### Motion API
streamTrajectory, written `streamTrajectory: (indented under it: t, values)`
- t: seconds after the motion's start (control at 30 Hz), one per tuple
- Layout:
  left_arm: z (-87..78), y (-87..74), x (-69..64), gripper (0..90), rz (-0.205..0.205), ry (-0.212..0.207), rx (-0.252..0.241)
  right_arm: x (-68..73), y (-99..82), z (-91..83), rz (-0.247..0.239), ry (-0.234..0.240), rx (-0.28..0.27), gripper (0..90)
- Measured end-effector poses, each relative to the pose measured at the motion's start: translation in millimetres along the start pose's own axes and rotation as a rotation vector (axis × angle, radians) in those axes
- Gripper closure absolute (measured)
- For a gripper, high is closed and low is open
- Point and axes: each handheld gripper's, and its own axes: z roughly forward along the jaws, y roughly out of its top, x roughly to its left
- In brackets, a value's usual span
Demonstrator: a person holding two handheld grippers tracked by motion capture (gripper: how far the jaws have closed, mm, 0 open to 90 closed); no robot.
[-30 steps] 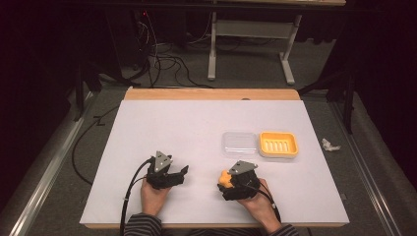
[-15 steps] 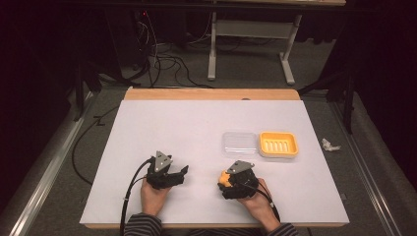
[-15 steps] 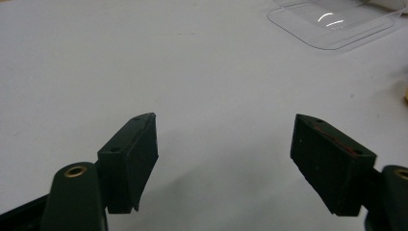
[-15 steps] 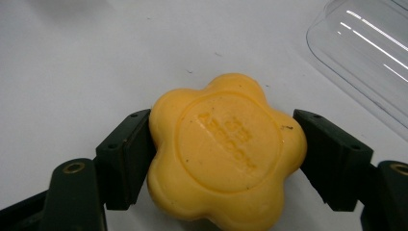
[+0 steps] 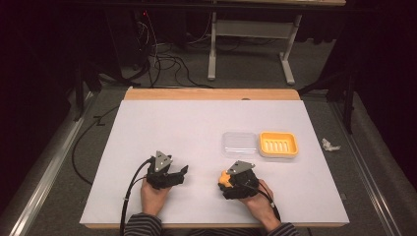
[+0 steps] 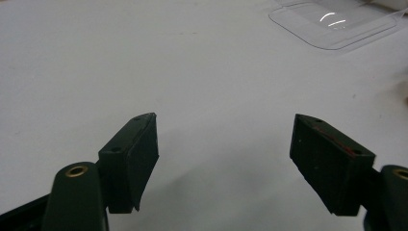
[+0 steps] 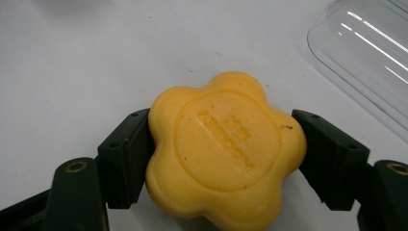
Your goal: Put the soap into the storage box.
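Yellow-orange flower-shaped bar of soap (image 7: pixel 223 151) with embossed lettering on its flat top, clamped between the black jaws of the right gripper (image 7: pixel 221 159), low over the white worktop (image 5: pixel 196 132). Seen from the high view as a small orange lump (image 5: pixel 224 179) at the gripper's front, near the person's edge of the worktop, well short of the dish.

Jaws closed on the soap from both sides, pads seated in or against the lobes of the scalloped edge, held about level. Left gripper (image 6: pixel 223 163) empty, jaws spread wide over bare worktop, resting in the left hand (image 5: pixel 155 194).

Handling, judged: solid, stiff, fairly light; looks dry and matte, a few dark specks on the surface. Likely waxy and a bit slick, so apt to squirt out under a hard squeeze or twist about the grip line. Surface soft enough to dent or mark with too much force. Best hold across the waist with pads set in two opposite notches between lobes, as appears the case now; moderate pressure only. Cannot tell how deep the pads sit below the top face.

Orange ribbed plastic soap dish (image 5: pixel 279 143) farther out to the right, clear plastic lid (image 5: pixel 239 144) just beside it on its left, apparently touching. Lid corner also visible in the right gripper view (image 7: pixel 365 53) and the left gripper view (image 6: pixel 332 21). Lid thin, glossy, likely flexible and slippery; edge grip probably needed.
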Motion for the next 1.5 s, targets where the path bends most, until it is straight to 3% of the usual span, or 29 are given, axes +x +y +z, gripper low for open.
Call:
streamTrajectory:
  t: [0.13,0.4,0.63,1.1,1.5]
  values:
    - [0.0,0.0,0.0,26.0,0.000,0.000,0.001,-0.4,-1.1,-1.9,-0.026,0.009,-0.005,27.2]
    - [0.0,0.2,0.0,26.2,-0.004,0.000,-0.001,-4.2,-6.0,-8.5,-0.027,0.028,-0.039,27.5]
    - [0.0,0.1,0.0,26.2,-0.001,0.000,-0.001,-12.2,-8.5,-18.8,0.003,0.044,-0.070,27.6]
    - [0.5,0.0,0.6,26.4,0.004,0.007,0.002,-37.7,-21.8,-46.9,0.063,0.003,-0.112,27.7]
    - [0.6,0.0,0.2,26.5,0.001,0.007,-0.001,-54.4,-32.1,-58.7,0.101,-0.046,-0.123,27.8]
